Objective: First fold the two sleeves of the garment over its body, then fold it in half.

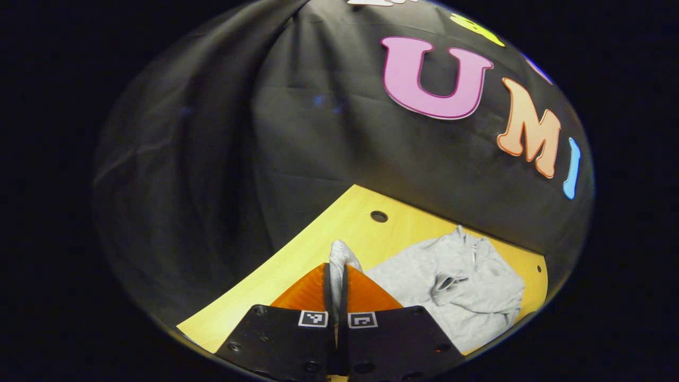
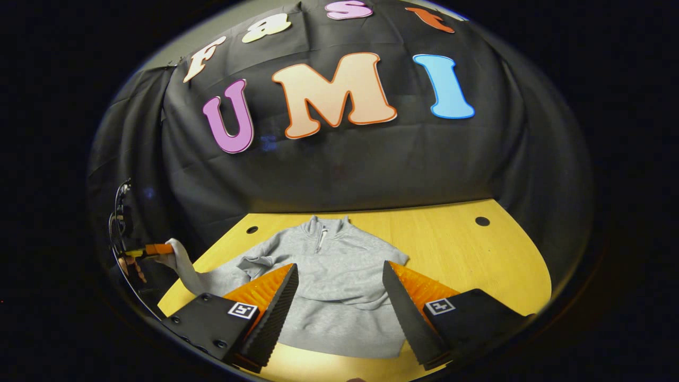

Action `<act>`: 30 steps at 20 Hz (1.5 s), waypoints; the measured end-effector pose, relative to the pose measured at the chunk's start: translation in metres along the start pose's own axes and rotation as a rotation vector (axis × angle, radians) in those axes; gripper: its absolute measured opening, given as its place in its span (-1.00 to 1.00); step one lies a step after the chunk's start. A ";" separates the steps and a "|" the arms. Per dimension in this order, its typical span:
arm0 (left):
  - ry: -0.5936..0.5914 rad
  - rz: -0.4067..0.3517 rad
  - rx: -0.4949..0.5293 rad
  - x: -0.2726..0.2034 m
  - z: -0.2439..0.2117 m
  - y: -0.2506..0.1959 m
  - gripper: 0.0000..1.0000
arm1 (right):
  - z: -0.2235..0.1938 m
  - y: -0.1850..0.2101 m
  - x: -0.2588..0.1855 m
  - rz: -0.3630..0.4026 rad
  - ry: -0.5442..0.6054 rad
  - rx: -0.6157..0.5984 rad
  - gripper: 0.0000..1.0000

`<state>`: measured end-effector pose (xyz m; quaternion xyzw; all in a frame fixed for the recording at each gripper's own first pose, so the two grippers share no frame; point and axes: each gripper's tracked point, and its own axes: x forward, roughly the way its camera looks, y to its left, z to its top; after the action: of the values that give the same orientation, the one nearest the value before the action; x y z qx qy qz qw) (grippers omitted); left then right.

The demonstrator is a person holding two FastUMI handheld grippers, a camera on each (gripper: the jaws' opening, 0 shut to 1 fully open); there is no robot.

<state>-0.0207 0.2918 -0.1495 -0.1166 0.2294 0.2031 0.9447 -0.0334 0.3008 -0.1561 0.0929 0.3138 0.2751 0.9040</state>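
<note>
A grey zip-neck sweatshirt (image 2: 339, 286) lies flat on the yellow wooden table (image 2: 467, 254), collar toward the booth wall. In the right gripper view my right gripper (image 2: 339, 276) hangs open just above the sweatshirt's body, nothing between its fingers. The left gripper (image 2: 156, 249) shows far left there, lifting the grey sleeve cuff (image 2: 177, 254) off the table's edge. In the left gripper view my left gripper (image 1: 336, 270) is shut on that sleeve cuff (image 1: 339, 254), and the sweatshirt (image 1: 456, 286) lies to the right. The other sleeve looks folded over the body.
Round holes sit in the tabletop near the back (image 2: 482, 220) (image 2: 252, 229) (image 1: 379, 216). A hand (image 2: 132, 268) holds the left gripper at the far left of the right gripper view. Black cloth walls close in behind the table.
</note>
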 end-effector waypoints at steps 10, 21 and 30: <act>-0.063 -0.225 0.117 0.018 0.040 -0.163 -1.00 | -0.004 -0.071 -0.019 -0.076 -0.020 0.042 0.97; 0.007 -0.552 0.357 -0.002 -0.020 -0.363 -1.00 | -0.015 -0.113 -0.028 -0.113 0.004 0.037 0.92; 0.145 -0.643 0.474 0.002 -0.111 -0.435 -1.00 | -0.030 -0.116 -0.024 -0.093 0.042 0.024 0.97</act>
<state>0.1282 -0.1292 -0.1917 0.0247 0.2877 -0.1702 0.9422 -0.0164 0.1906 -0.2069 0.0835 0.3398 0.2308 0.9079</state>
